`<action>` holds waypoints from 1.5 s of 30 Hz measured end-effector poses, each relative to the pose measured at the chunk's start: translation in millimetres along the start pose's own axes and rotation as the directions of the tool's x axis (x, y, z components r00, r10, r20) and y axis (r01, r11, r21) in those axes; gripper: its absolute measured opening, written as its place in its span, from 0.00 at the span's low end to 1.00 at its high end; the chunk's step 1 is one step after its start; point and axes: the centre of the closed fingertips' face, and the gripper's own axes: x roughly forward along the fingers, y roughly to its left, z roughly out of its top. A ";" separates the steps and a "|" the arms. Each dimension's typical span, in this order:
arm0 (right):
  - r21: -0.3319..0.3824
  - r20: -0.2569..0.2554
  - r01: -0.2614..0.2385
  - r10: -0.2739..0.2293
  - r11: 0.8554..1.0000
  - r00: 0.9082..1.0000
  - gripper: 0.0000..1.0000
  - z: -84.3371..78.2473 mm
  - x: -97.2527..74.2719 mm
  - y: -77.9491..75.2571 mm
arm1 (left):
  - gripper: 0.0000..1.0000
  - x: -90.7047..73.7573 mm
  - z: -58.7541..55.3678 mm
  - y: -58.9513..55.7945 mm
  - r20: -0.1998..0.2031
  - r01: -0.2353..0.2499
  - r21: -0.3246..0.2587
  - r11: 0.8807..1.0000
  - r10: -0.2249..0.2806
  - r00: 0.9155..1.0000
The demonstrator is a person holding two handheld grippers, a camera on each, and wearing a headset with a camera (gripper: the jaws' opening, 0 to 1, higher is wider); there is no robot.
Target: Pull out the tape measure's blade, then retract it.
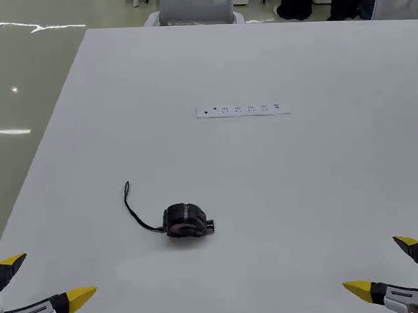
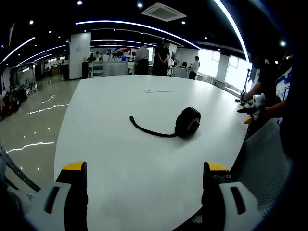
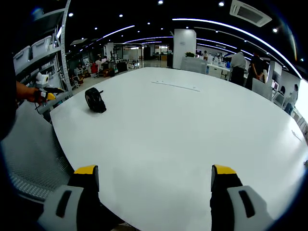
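**Opening layout, nothing grasped yet.** The white table point(image 1: 299, 194) spans the whole workspace. A white power strip point(image 1: 242, 111) lies flat at mid-table, beyond everything else and well apart from the work.

The left gripper point(image 1: 48, 277) sits at the near left corner and the right gripper point(image 1: 379, 264) at the near right corner. On both I see the yellow-tipped fingers point(image 2: 74, 166) spread wide with nothing between them.

The tape measure point(image 1: 186, 220), a dark rounded case, rests on the table left of centre. It lies between the two grippers and farther out than either, with no blade drawn out. Its long axis runs roughly left to right. A thin black strap point(image 1: 135, 207) leaves its left end and trails toward the far left. A small nub point(image 1: 210, 225) at its right end is, I judge, the blade's hook.

The case lies far and to the right of my left fingers, and far and well to the left of my right ones, so the left gripper is the nearer. I judge that this layout suits holding the case with the left and drawing the hook rightward with the right.
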 end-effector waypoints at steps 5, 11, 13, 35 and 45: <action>-0.026 -0.008 -0.019 0.019 0.999 1.000 1.00 2.4 -0.3 5.7 | 0.99 2.7 2.6 -4.0 -0.020 0.030 -0.006 1.000 -0.030 0.999; -0.029 -0.004 -0.030 0.030 0.999 1.000 1.00 10.9 4.1 7.3 | 0.99 10.9 12.8 -8.2 -0.019 0.067 -0.003 0.998 -0.068 0.998; -0.030 -0.003 -0.034 0.034 0.999 0.999 1.00 13.1 5.8 8.3 | 0.99 13.8 17.6 -9.6 -0.014 0.073 -0.006 0.997 -0.073 0.997; -0.059 -0.003 -0.109 0.109 0.992 0.994 0.98 32.9 23.1 20.5 | 0.99 45.2 41.2 -37.8 -0.046 0.192 0.099 0.976 -0.188 0.981; -0.093 0.007 -0.139 0.141 0.986 0.990 0.97 51.8 34.6 26.8 | 0.99 73.7 65.4 -59.0 -0.075 0.284 0.195 0.939 -0.274 0.959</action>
